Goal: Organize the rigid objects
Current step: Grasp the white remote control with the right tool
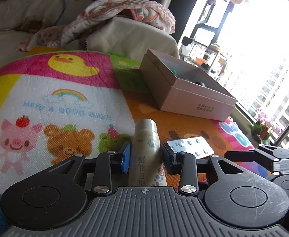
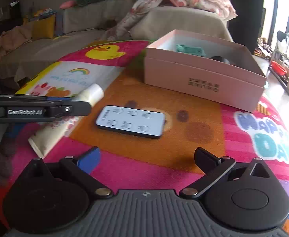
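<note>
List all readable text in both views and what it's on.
"GenRobot.AI": side of the left gripper.
"Have a good day!!": play mat, under the rainbow.
Tube: printed characters, unreadable.
Box: two printed lines on the front wall, too blurred.
Remote: button labels too small.

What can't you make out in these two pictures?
- Pink box contents: its walls hide most of the teal item and dark object in both views.
- Box print: too small, right wrist view.
- Cream tube tail: left gripper body hides it, left wrist view.
- Window scene: overexposed.
</note>
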`<state>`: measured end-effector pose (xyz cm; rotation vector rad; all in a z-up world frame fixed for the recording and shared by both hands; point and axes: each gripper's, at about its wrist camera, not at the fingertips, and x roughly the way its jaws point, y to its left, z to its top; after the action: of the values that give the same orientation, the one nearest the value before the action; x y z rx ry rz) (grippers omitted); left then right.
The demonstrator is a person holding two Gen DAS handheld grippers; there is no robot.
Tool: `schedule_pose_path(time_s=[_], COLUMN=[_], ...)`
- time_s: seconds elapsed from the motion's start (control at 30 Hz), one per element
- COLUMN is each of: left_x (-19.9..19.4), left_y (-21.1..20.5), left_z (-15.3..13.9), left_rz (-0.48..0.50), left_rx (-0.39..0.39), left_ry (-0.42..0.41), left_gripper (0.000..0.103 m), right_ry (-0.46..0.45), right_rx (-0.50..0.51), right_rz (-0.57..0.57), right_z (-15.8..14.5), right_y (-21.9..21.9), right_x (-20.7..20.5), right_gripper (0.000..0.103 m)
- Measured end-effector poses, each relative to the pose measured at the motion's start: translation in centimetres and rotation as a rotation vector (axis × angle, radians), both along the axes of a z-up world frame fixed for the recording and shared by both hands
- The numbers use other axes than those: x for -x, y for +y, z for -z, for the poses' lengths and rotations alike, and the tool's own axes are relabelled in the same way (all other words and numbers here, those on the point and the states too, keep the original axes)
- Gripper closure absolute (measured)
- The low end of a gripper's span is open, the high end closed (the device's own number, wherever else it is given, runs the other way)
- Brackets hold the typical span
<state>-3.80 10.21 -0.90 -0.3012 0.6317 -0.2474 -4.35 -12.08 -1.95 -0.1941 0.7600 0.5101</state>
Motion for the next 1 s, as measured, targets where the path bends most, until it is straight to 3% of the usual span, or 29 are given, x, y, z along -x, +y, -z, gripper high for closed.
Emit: schedule_pose_path(time_s=[0.23,0.27,0.33,0.47,0.57,0.73,0.83,1.0], left_x=[0.0,0.0,0.1,0.1,0.1,0.7,1.2,1.4], left_y=[0.2,0.2,0.3,0.2,-0.5,-2.9,-4.1,-3.9], left_z=[0.1,0.1,0.1,0.1,-0.1,-1.0,-1.3,-1.3], left_rz=[-0.009,-0.01,-0.01,-0.01,0.002,0.069,0.095,0.07], left_rx=[0.025,0.029,0.034,0.025,-0.03,-0.236,-0.327,-0.294], left_ry=[-0.001,0.0,0.0,-0.001,0.001,0.023,0.042,0.06], left_gripper=[0.064,0.065,0.065,0.065,0.067,0.067,0.067,0.067], right_ry=[-0.007,-0.009,-0.023,-0.033,-0.06,-0.092,-0.076,-0.074], right_rx=[-0.005,-0.004,-0.006,0.004,0.024,0.064,0.04,0.027], right_rz=[-0.006,-0.01,-0.012,-0.007,0.033,0.127,0.157,0.17], right_z=[0.0,0.0,-0.1,-0.4,-0.4,-0.6,-0.3,-0.1], right_y=[3.2,3.4,3.7,2.9,1.0,-3.3,-5.0,-5.0], right_x=[-2.0,-2.2,-2.6,-2.4,-1.7,-0.5,-0.4,-0.4], right_gripper=[0.002,0.004,0.016,0.016,0.016,0.016,0.016,0.016])
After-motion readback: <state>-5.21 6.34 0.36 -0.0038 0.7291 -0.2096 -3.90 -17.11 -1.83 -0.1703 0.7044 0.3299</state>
